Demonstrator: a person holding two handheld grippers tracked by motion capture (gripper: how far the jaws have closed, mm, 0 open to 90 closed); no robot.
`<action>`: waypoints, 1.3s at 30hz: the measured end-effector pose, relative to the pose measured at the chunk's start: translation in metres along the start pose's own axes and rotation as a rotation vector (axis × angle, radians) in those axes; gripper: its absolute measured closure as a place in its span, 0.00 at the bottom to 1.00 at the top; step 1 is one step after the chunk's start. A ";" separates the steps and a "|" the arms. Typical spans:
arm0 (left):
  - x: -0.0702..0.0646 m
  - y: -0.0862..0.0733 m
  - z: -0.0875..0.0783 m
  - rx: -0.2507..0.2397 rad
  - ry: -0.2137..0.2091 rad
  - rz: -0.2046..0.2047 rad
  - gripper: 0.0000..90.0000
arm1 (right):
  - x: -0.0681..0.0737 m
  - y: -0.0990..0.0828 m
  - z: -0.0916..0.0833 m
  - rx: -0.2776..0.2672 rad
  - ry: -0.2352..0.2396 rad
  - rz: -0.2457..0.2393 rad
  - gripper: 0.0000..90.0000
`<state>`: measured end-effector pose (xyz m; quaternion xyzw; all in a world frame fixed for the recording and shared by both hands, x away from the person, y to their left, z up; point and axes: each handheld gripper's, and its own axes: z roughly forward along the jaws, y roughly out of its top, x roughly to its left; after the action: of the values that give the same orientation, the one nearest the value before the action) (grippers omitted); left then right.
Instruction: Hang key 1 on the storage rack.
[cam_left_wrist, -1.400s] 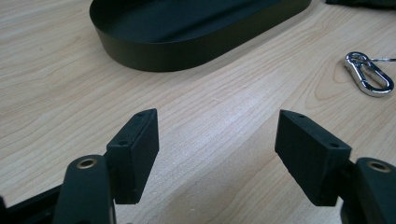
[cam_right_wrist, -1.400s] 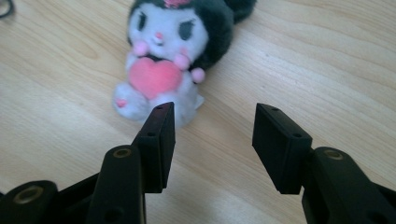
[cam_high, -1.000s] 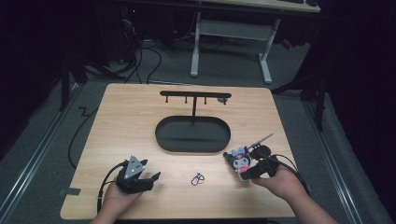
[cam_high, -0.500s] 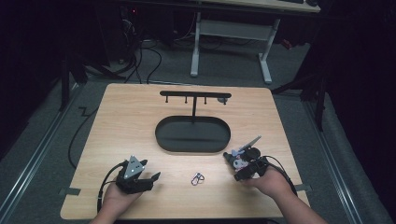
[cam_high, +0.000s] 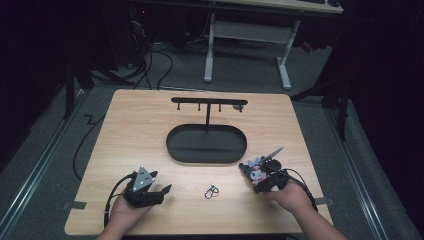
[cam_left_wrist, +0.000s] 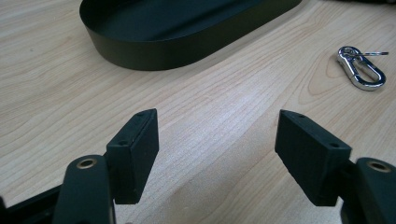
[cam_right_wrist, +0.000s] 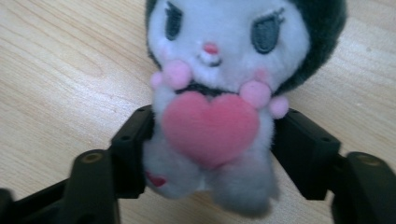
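Observation:
A small plush toy (cam_high: 255, 169) with a white face, dark hood and pink heart (cam_right_wrist: 210, 126) lies on the wooden table at the right front. My right gripper (cam_high: 260, 175) is around its body. Its jaws have just been closing, and both pads now press the toy's sides (cam_right_wrist: 212, 149). My left gripper (cam_high: 162, 192) rests at the left front, open, with nothing but bare wood between its fingers (cam_left_wrist: 215, 149). A silver carabiner keyring (cam_high: 211, 191) lies between the two hands and appears at the upper right of the left gripper view (cam_left_wrist: 362, 72).
A black oval tray (cam_high: 172, 150) sits mid-table, its wall close ahead in the left gripper view (cam_left_wrist: 154, 51). From its far side rises a black T-shaped hook stand (cam_high: 207, 102). Cables trail off the table's left edge. Beyond the table, desk legs stand on the dark floor.
My right hand has come down toward the table and its jaws have closed in on the plush toy. The left hand and the keyring have stayed put.

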<state>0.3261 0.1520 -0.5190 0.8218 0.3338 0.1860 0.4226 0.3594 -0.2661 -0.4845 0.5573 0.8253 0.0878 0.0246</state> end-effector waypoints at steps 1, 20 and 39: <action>0.000 0.000 0.000 0.000 0.000 0.000 0.35 | 0.000 0.000 -0.003 -0.026 -0.001 -0.008 0.49; 0.000 -0.001 -0.001 -0.014 -0.001 0.002 0.34 | 0.002 0.000 -0.022 -0.052 0.012 -0.073 0.54; -0.001 -0.001 0.000 -0.018 0.002 0.006 0.34 | -0.006 0.002 -0.049 -0.065 0.015 -0.081 0.54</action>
<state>0.3250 0.1523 -0.5197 0.8187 0.3302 0.1913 0.4291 0.3569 -0.2769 -0.4362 0.5215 0.8442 0.1177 0.0398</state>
